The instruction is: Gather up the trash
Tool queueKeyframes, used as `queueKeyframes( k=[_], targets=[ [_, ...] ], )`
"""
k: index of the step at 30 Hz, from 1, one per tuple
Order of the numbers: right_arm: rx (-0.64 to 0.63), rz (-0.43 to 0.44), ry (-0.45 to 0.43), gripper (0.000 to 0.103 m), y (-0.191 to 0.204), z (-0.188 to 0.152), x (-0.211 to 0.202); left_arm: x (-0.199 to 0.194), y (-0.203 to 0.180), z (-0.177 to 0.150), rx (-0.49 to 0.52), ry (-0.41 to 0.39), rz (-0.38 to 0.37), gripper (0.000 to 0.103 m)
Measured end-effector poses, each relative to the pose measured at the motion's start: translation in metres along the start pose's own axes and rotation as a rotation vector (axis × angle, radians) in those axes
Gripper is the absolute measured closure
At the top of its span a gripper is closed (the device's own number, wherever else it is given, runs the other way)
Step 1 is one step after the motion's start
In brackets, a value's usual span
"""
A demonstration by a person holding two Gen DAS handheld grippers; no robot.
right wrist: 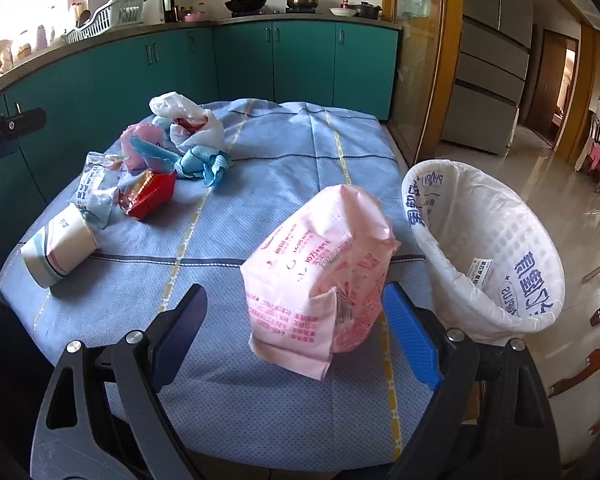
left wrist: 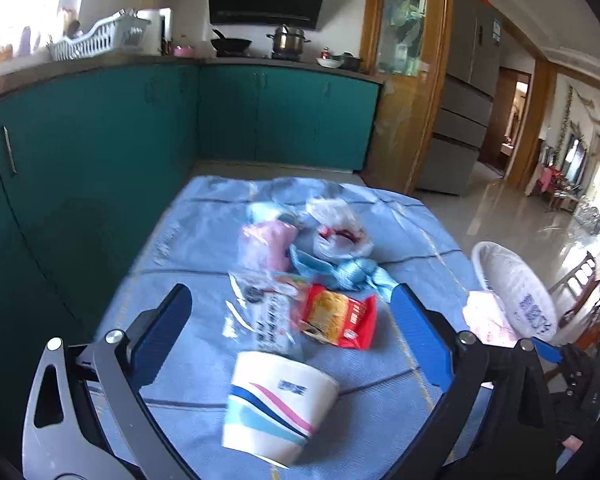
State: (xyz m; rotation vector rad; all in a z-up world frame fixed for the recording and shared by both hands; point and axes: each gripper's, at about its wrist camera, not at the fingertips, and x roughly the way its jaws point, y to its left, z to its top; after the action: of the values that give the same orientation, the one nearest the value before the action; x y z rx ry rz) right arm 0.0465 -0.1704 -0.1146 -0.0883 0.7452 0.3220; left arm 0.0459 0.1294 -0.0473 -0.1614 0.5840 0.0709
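Note:
A blue cloth covers the table (left wrist: 204, 232) (right wrist: 284, 160). My left gripper (left wrist: 292, 308) is open above a tipped paper cup (left wrist: 276, 400) (right wrist: 60, 246), a clear wrapper (left wrist: 264, 312) (right wrist: 96, 192) and a red snack packet (left wrist: 336, 316) (right wrist: 148, 194). Beyond them lie a pink bag (left wrist: 268, 244), a white plastic bag (left wrist: 336, 228) (right wrist: 188, 120) and crumpled blue paper (left wrist: 344, 272) (right wrist: 202, 164). My right gripper (right wrist: 296, 312) is open around a pink packet (right wrist: 320, 276), which leans by a white lined bin (right wrist: 488, 248) (left wrist: 516, 292) at the table's right edge.
Teal cabinets (left wrist: 100, 152) run along the left and back, with a stove, a pan and a pot (left wrist: 288, 38) on the counter. A wooden door frame (left wrist: 416, 120) and a tiled floor (left wrist: 520, 216) lie to the right. A small box (right wrist: 480, 270) lies inside the bin.

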Motion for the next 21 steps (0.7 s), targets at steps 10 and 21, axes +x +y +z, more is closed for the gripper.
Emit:
queueKeyframes(
  k=[10,21],
  targets=[
    [0.007,0.002,0.020,0.012,-0.016,0.020,0.027,0.015,0.000,0.001,-0.102,-0.007,-0.079,0.004],
    [0.014,0.037,0.028,0.012,-0.034,0.028,0.043,0.029,0.013,-0.020,-0.136,0.060,0.004,0.004]
  ],
)
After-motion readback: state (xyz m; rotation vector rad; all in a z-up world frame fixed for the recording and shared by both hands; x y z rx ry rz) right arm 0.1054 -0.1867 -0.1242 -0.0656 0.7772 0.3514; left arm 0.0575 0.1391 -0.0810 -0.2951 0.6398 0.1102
